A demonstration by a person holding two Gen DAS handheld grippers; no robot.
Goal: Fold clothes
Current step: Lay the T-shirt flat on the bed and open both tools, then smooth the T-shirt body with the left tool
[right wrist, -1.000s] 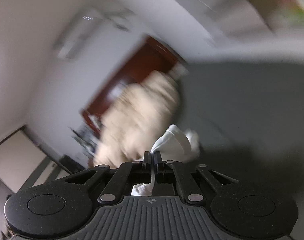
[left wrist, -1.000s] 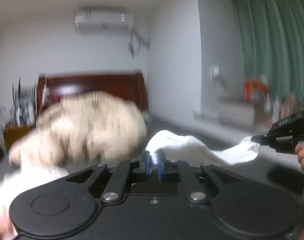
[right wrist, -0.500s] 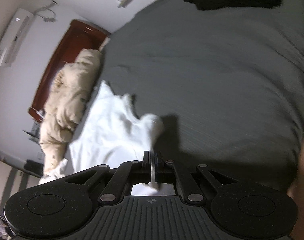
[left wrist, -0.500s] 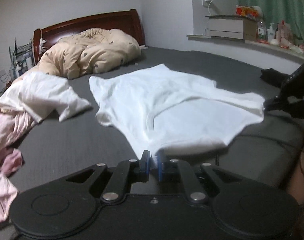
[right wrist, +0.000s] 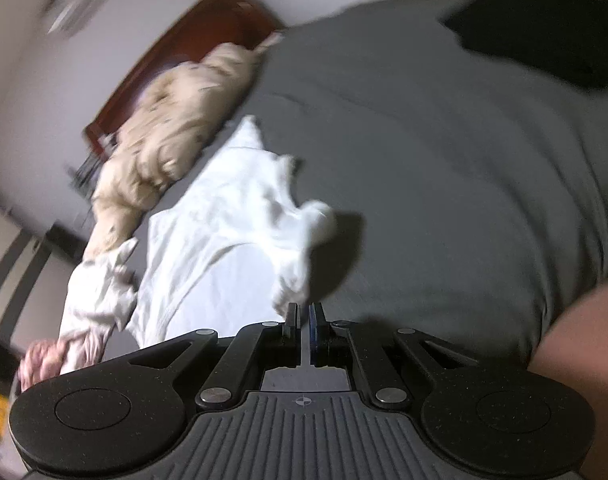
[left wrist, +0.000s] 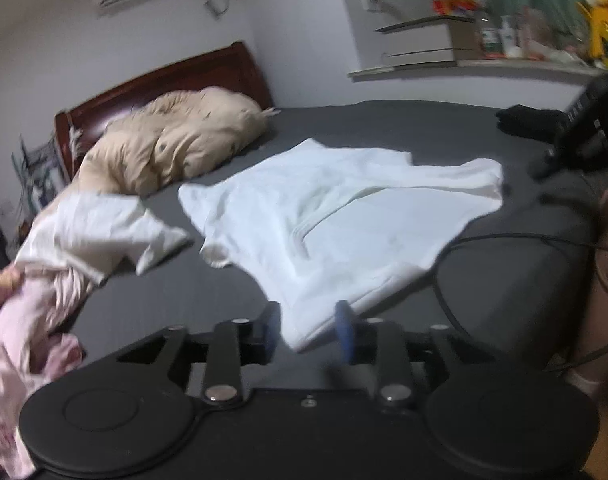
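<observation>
A white T-shirt [left wrist: 324, 216] lies spread on the dark grey bed [left wrist: 175, 300]. My left gripper [left wrist: 308, 332] is open, its fingers on either side of the shirt's near corner, not gripping it. The shirt also shows in the right wrist view [right wrist: 231, 224]. My right gripper [right wrist: 304, 316] has its fingers almost together with a thin gap and nothing between them, just behind the shirt's bunched right edge. The right gripper's body [left wrist: 584, 132] shows at the far right of the left wrist view, off the shirt.
A beige duvet [left wrist: 171, 144] lies by the dark wood headboard [left wrist: 163, 80]. A pile of white and pink clothes [left wrist: 63, 248] sits at the left. A black garment [right wrist: 544, 36] lies at the bed's far right. A black cable [left wrist: 504, 240] crosses the bed near the shirt.
The shirt was swung down and laid flat on the bed. My left gripper opened and let go of its corner. My right gripper let go of the right edge and drew back.
</observation>
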